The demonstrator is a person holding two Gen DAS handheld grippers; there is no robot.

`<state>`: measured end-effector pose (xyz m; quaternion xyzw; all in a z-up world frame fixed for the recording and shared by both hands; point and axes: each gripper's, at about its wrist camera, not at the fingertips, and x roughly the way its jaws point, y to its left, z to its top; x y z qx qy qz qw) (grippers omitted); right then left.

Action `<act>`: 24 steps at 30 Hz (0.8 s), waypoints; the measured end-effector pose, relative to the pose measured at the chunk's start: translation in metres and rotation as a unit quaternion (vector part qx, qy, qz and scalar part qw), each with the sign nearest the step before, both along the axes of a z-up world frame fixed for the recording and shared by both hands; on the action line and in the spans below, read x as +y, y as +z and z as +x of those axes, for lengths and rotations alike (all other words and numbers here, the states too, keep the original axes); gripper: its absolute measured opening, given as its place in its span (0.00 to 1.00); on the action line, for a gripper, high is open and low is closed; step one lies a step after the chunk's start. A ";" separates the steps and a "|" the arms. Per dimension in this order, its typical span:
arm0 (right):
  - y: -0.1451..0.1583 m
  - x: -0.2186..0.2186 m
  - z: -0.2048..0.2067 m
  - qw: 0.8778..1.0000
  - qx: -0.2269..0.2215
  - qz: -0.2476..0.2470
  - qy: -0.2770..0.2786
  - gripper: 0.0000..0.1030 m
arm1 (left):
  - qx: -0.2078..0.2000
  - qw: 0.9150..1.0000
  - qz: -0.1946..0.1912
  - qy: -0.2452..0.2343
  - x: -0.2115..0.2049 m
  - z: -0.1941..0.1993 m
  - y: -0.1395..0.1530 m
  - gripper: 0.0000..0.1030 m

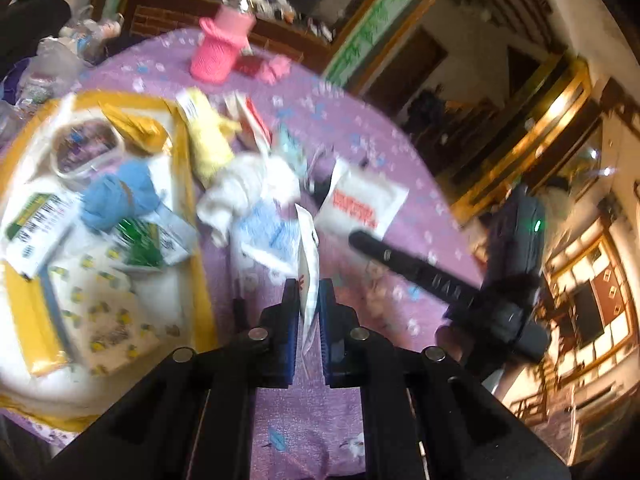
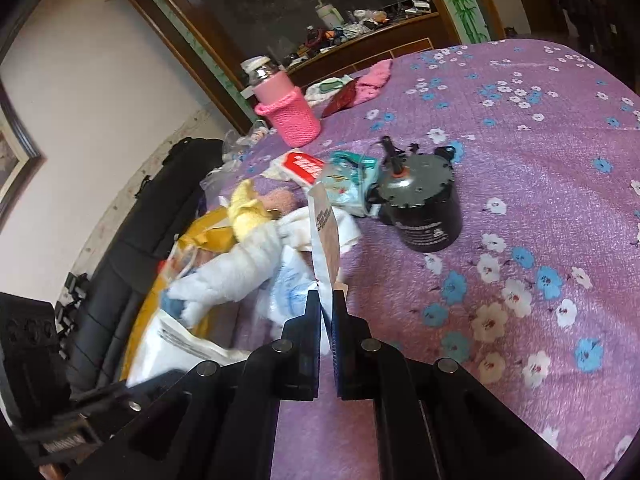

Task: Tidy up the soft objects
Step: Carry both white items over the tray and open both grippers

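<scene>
pinching one thin, floppy white plastic packet [image 1: 307, 276] by its edges, my left gripper [image 1: 308, 304] and right gripper [image 2: 327, 312] held it above the purple flowered bedspread [image 2: 520, 200]; light, slippery.

bedspread [image 2: 520, 200]: purple fleece, matt, nubby, flower-printed
bottle sleeve [image 2: 292, 116]: pink knit yarn
motor [image 2: 424, 204]: black casing, dull grey metal top
white packet [image 1: 308, 264]: thin glossy plastic
yarn ball [image 1: 120, 192]: blue, fuzzy
</scene>
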<state>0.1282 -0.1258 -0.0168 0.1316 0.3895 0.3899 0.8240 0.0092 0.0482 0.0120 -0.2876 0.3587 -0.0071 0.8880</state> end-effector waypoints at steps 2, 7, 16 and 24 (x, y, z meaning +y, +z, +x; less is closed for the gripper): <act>0.005 0.004 -0.006 1.000 -0.003 0.004 0.008 0.04 | -0.007 1.000 0.005 0.024 0.013 -0.010 0.009 0.07; 0.021 0.028 -0.030 0.997 -0.013 0.021 0.072 0.04 | -0.022 0.996 0.011 0.087 0.058 -0.044 0.020 0.07; 0.035 0.109 -0.048 0.975 0.025 0.025 0.220 0.05 | 0.009 0.988 0.009 0.152 0.113 -0.072 -0.004 0.07; 0.018 0.167 -0.031 0.962 0.081 -0.008 0.262 0.05 | 0.029 0.986 -0.020 0.164 0.137 -0.072 -0.028 0.07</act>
